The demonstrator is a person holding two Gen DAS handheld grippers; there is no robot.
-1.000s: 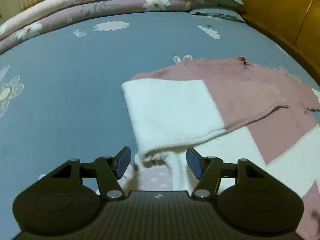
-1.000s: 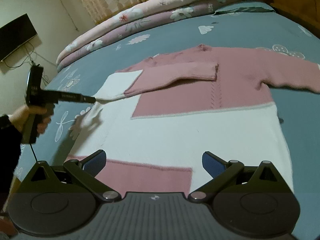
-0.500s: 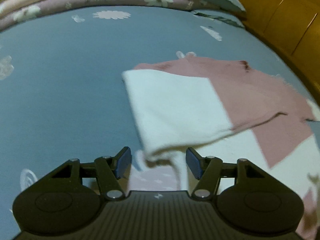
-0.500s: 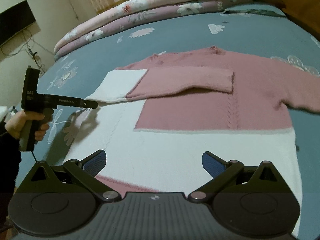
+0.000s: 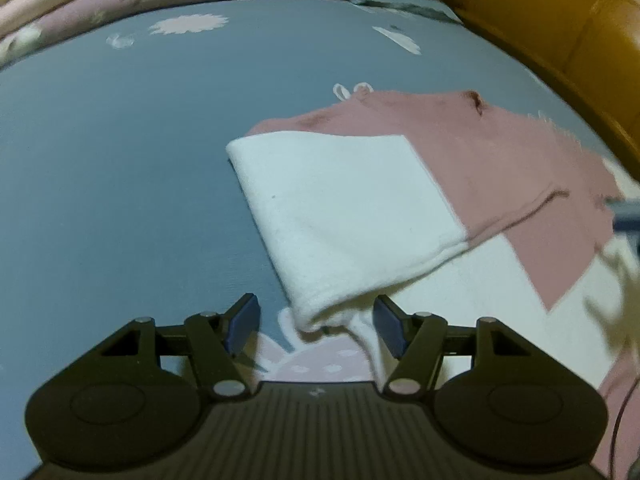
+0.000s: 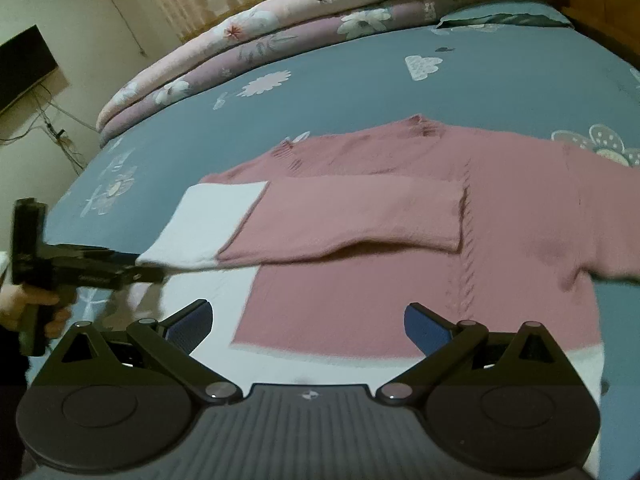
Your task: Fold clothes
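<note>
Sweater: a pink and white knit sweater (image 6: 400, 280) lies flat, front up, on a blue flowered bedsheet (image 5: 120, 180), neck toward the folded quilts (image 6: 280, 40) at the far side.
Sleeve: one sleeve (image 6: 320, 220) is folded across the chest, pink along its length and white at the cuff end; its white part (image 5: 340, 220) lifts slightly off the body of the sweater.
Left tongs: the left gripper (image 5: 316, 326) sits at the sweater's side edge, its blue pads (image 5: 242, 322) apart and opening, the white corner of the folded sleeve hanging between them without either pad pressing on it.
Left tongs, other view: the same tool (image 6: 80, 270), held by a hand (image 6: 24, 308), reaches level to the white sleeve edge.
Right tongs: the right gripper (image 6: 308, 324) hovers over the sweater's lower white band, jaws wide apart, nothing between them.
Colours: pink block across chest and shoulders, white across the lower body, a cable line running down the front.
Other sleeve: stretches out pink toward the right edge.
</note>
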